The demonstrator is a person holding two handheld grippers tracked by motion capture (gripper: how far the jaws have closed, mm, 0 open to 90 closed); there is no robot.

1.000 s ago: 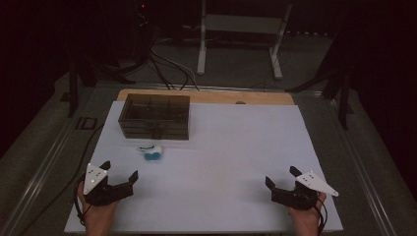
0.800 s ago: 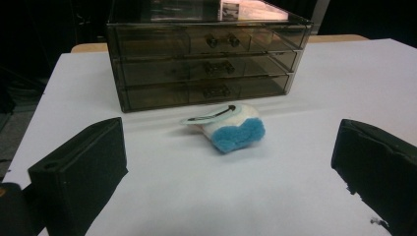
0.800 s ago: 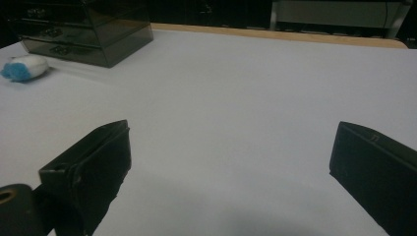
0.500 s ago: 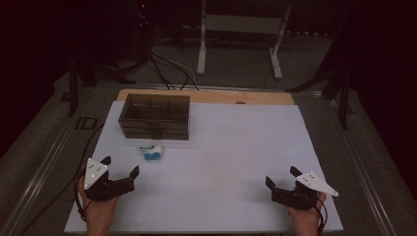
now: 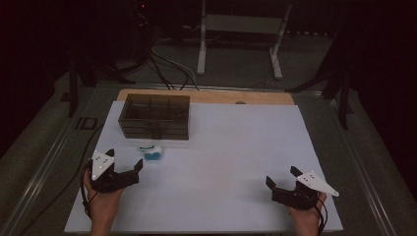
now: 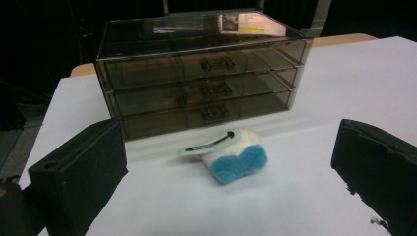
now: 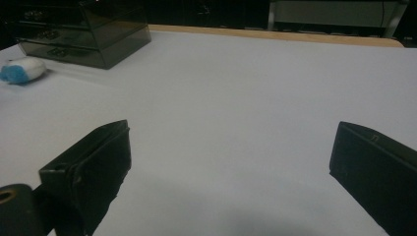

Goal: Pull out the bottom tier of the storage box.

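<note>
Blue-and-white fuzzy hair clip (image 6: 227, 156) ahead of spread left claw (image 5: 124, 162); right claw (image 5: 281, 178) spread too.

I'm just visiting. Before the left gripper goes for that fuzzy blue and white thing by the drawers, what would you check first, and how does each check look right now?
1. Left gripper open: ok, jaws stand wide apart.
2. Fuzzy thing in line: ok, it lies between the jaws in the left gripper view, farther off, untouched.
3. Path to it: ok, only bare white sheet lies between.
4. Room around it: ok, it sits just in front of the drawer box, apart from it.
5. Drawers: all three look shut; ok for grasping, not ok if it goes inside.
6. Right gripper out of the way: ok, open at the far side of the sheet.
</note>
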